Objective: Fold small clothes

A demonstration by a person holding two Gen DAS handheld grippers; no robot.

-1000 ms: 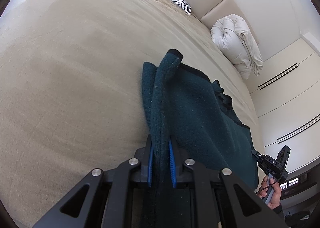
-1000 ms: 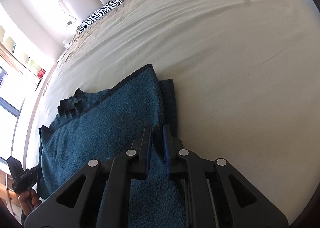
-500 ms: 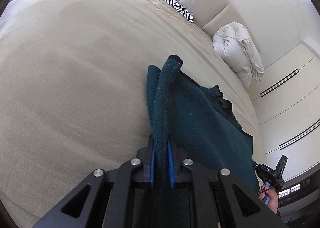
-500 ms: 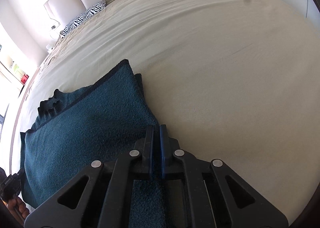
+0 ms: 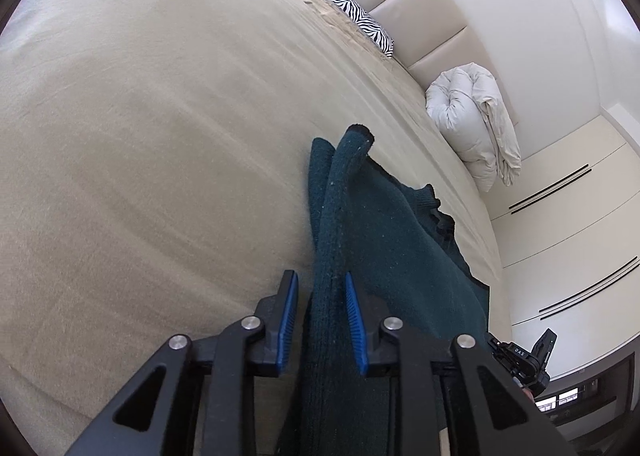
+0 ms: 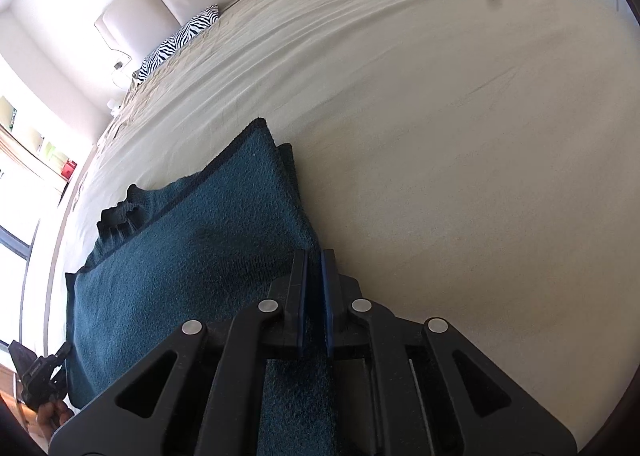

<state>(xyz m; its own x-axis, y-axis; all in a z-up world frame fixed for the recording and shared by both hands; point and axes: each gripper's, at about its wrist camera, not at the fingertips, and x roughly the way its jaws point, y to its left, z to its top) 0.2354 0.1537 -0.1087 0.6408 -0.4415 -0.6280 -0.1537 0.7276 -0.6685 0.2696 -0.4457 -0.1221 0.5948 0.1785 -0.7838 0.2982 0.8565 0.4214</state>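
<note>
A dark teal knit garment (image 5: pixel 384 240) lies partly folded on the beige bed (image 5: pixel 160 136). My left gripper (image 5: pixel 320 288) is open, its blue pads apart on either side of a raised ridge of the garment's edge. The left pad stands clear of the cloth. In the right wrist view the same garment (image 6: pixel 200 240) spreads to the left. My right gripper (image 6: pixel 315 268) is shut on the garment's right edge, just above the bed (image 6: pixel 460 136). The ribbed collar (image 6: pixel 118 216) shows at the garment's far left.
A zebra-striped pillow (image 5: pixel 356 16) and a bundled white duvet (image 5: pixel 476 124) lie by the padded headboard (image 5: pixel 420 4). White wardrobe doors (image 5: pixel 572 236) stand beyond the bed's right side. Shelves and a window (image 6: pixel 36 160) are at the left.
My left gripper has opened: its pads, clamped on the garment's edge before, now stand apart. My right gripper stays shut on the garment's edge. Both have moved a little over the bed.
</note>
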